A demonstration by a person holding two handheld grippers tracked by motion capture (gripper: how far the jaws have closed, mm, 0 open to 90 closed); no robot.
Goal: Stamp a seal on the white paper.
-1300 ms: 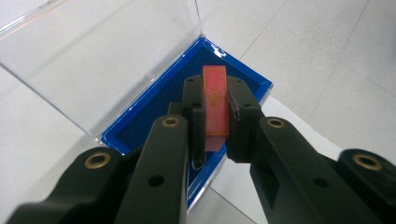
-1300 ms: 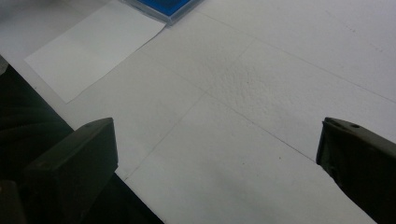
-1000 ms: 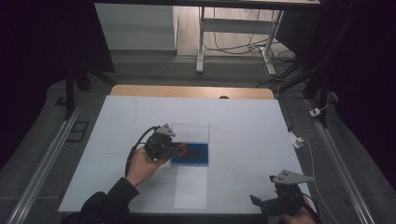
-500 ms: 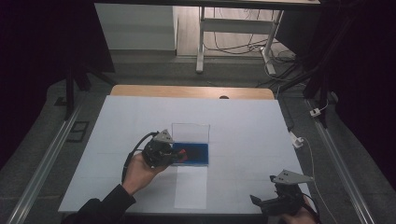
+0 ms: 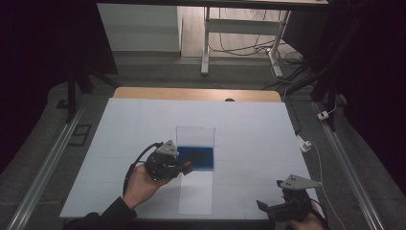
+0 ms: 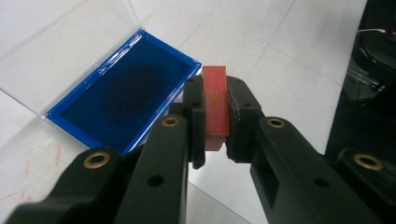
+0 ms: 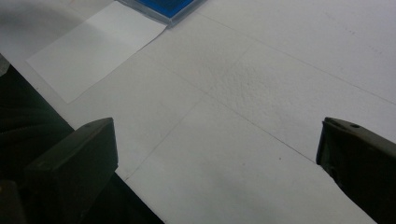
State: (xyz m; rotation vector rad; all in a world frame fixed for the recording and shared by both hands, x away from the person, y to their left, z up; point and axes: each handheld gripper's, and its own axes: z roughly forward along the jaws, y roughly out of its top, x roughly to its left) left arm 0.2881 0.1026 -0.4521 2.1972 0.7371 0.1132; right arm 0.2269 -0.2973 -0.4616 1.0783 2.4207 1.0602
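The left tool point(image 6: 215, 122) is grasping a red card point(image 6: 215, 105) beside the blue tray point(image 6: 122, 95); the right tool point(image 7: 217, 154) is released above the desk point(image 7: 261, 93).

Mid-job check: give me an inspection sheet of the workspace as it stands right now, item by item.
Surface: white table top, with faint red marks near the tray in the left gripper view.
Job's things: small red block clamped on edge between the jaws; blue tray with an open clear lid standing behind it.
Clutter: white paper sheet in front of the tray.
Grippers: left hand-held gripper shut on the red block, beside the tray; right hand-held gripper open, empty, at the near right edge.
Cables: black cable loops from the left one; white cable off the right edge.
Surroundings: dark floor, metal rails, table legs behind.
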